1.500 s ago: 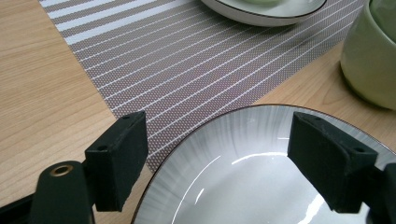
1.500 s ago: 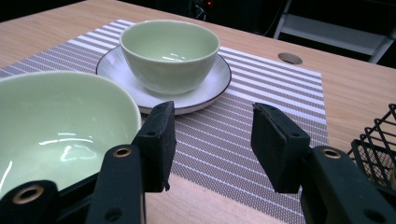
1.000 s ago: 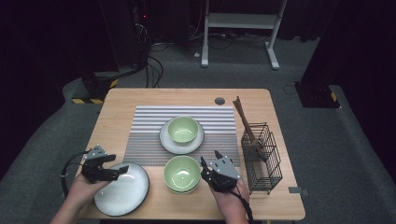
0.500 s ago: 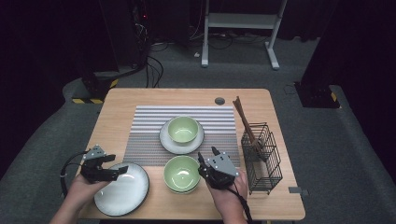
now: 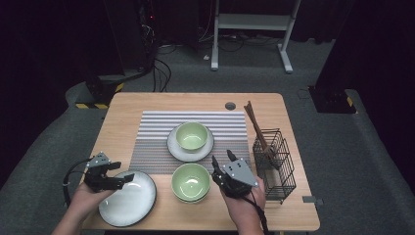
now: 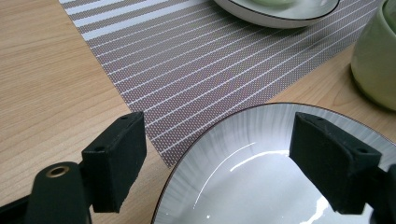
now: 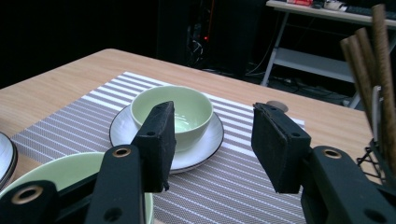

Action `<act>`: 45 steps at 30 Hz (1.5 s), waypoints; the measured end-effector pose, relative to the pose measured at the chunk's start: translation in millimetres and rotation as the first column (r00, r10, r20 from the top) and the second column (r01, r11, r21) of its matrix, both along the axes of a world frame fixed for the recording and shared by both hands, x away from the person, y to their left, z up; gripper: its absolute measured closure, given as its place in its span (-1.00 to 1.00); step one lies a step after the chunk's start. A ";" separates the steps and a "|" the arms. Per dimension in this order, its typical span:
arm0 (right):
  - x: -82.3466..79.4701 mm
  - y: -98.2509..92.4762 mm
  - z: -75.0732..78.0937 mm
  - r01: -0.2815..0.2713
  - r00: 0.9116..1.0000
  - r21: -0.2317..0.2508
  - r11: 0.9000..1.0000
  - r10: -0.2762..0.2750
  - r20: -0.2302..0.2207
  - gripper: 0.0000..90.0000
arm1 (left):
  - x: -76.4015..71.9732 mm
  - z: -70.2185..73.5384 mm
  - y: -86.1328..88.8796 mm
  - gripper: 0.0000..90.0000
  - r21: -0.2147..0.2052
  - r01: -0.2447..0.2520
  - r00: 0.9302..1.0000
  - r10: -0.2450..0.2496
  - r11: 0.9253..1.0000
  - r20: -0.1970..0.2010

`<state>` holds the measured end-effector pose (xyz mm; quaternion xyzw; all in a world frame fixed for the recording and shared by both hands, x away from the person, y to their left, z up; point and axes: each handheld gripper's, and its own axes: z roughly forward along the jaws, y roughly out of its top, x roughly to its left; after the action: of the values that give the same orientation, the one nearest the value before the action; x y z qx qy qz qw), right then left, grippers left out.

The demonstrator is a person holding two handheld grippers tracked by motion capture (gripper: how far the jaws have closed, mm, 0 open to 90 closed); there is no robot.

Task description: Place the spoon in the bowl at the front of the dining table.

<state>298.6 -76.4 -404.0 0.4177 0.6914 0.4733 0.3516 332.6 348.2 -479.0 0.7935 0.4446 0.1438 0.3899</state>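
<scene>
A grey-white plate (image 5: 128, 199) lies at the near left of the table. My left gripper (image 5: 128, 177) hovers open at its far left rim; in the left gripper view the plate (image 6: 261, 186) has its rim between the jaws of the left gripper (image 6: 224, 158), untouched. A green bowl (image 5: 191, 182) stands near the middle. Just right of it, my right gripper (image 5: 222, 157) is open with nothing between its jaws, which have just been closing a little. It (image 7: 212, 140) faces a second green bowl (image 7: 187, 109) on a white plate (image 7: 205, 144).
A striped placemat (image 5: 151, 142) covers the table's middle under the far bowl (image 5: 192, 136). A black wire basket (image 5: 276, 164) with brown sticks stands at the right edge, close to my right hand. A small dark round cap (image 5: 230, 105) sits at the back.
My right gripper has risen a little beside the near bowl and shifted slightly. The left gripper has stayed at the plate's rim.
</scene>
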 end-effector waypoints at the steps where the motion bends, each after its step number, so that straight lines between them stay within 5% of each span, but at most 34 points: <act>1: 0.1 -1.1 0.9 0.004 1.000 0.003 1.000 -0.004 0.001 0.10 | -0.1 0.0 0.1 -0.57 -0.004 -0.002 1.000 0.002 1.000 -0.001; 23: 4.5 -37.4 9.0 0.115 0.993 0.010 0.993 -0.115 0.016 0.16 | 0.8 -0.2 4.6 -0.57 -0.013 -0.011 1.000 0.011 1.000 0.001; 45: 1.2 -73.8 4.4 0.250 0.968 0.019 0.968 -0.250 0.004 0.27 | 2.0 -1.5 5.0 -0.57 -0.013 -0.013 1.000 0.013 1.000 -0.003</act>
<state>299.8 -150.2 -399.6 0.5033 0.6276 0.4328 0.4067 334.6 353.3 -480.5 0.7884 0.4510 0.1422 0.3933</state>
